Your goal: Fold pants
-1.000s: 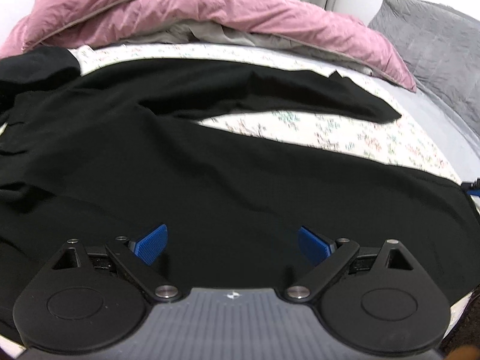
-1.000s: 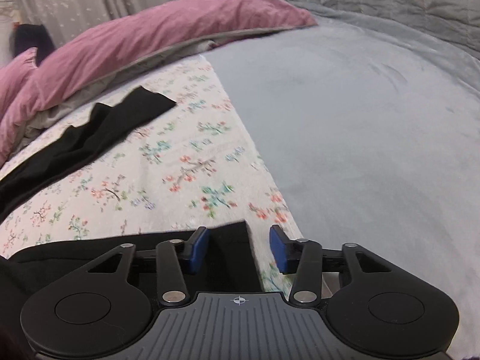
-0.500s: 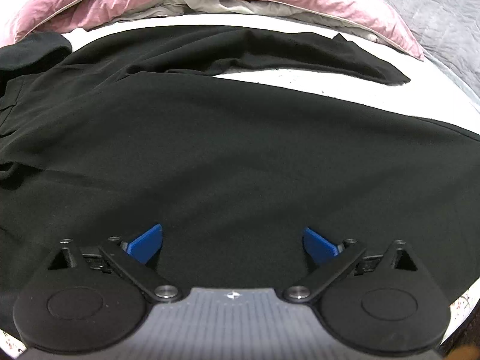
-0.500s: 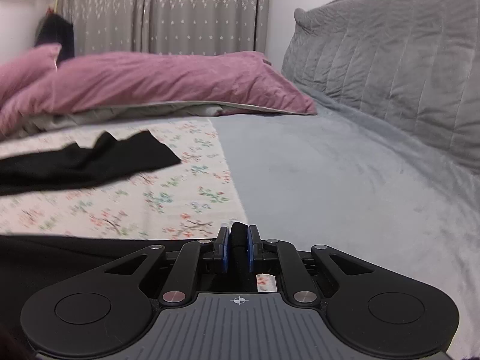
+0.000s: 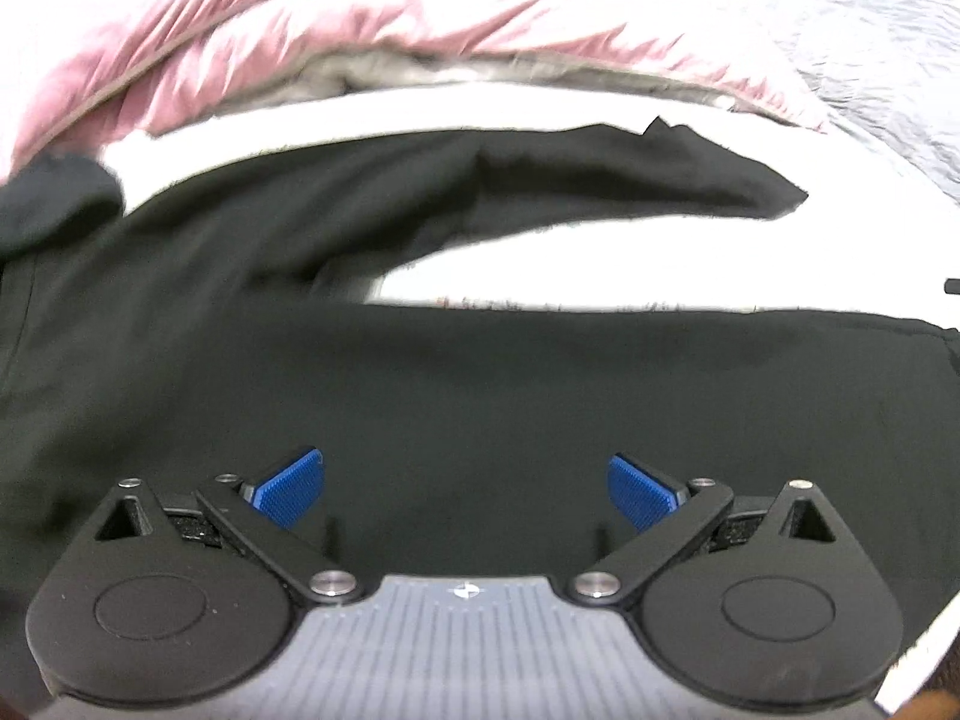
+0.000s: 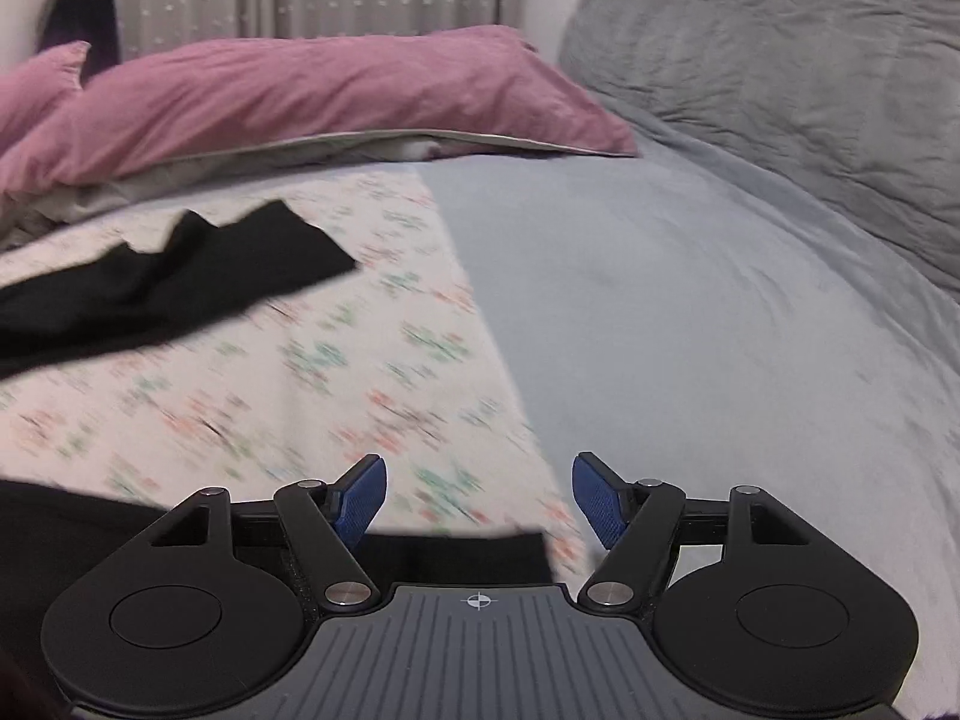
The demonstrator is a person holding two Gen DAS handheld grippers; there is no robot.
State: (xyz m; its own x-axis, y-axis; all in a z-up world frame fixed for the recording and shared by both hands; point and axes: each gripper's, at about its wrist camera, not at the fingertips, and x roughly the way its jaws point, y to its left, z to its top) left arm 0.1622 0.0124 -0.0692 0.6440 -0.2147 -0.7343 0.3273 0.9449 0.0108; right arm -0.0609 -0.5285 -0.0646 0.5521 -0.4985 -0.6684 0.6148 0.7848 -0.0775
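Both grippers hold nothing now. Right gripper (image 6: 477, 495) jaws just sprang apart, letting go the black pants (image 5: 480, 408) hem (image 6: 456, 558), which lies flat on the floral sheet (image 6: 288, 372). Left gripper (image 5: 465, 489) gapes wide above the near leg. Looks like straightening's done; fold's next.

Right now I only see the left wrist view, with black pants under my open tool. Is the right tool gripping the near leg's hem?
Observer: No. On the right tool the jaws have just been opening, with nothing between them.
Operator: Where is that hem?
Observer: The black fabric pants' hem lies just beneath that tool, on the white floral bedsheet.
Operator: What's beside it?
Observer: A plain grey blanket begins just right of the hem's corner.
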